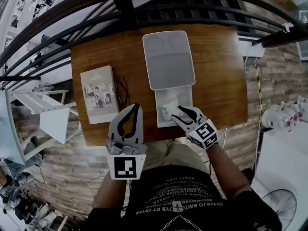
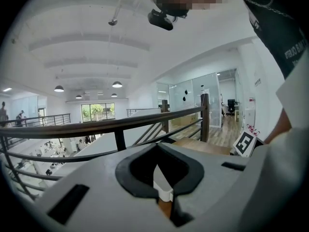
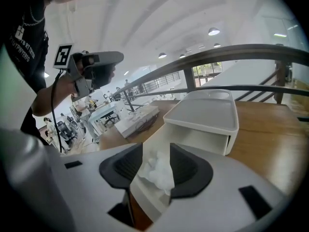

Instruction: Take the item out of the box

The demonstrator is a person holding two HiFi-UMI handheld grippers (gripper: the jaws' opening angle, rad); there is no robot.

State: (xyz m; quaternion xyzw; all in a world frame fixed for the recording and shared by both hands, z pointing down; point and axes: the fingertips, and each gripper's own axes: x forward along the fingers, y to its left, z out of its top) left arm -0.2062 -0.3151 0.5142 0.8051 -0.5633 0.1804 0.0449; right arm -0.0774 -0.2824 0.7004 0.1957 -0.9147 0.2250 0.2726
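The right claw [image 1: 177,114] stands spread, its pads on either side of the crumpled white wad [image 1: 168,110] without pressing on it. The wad lies in the drawer [image 1: 159,105] that is pulled out of the white box [image 1: 168,57] toward the near edge of the table [image 1: 216,81].

The wad looks like tissue or thin paper: very light, soft, and likely to crush rather than slip. It should need only a gentle pinch. The best hold is probably across its raised, bunched middle, since a loose corner could tear or trail. The drawer walls sit close around it, so the pads have to go in from above.

The right forearm comes in from the near right corner, and the claw slants down and leftward into the drawer.

The left claw [image 1: 135,107] has its tips pressed together with nothing between them. It hangs over the near edge just left of the drawer and points toward the far edge.
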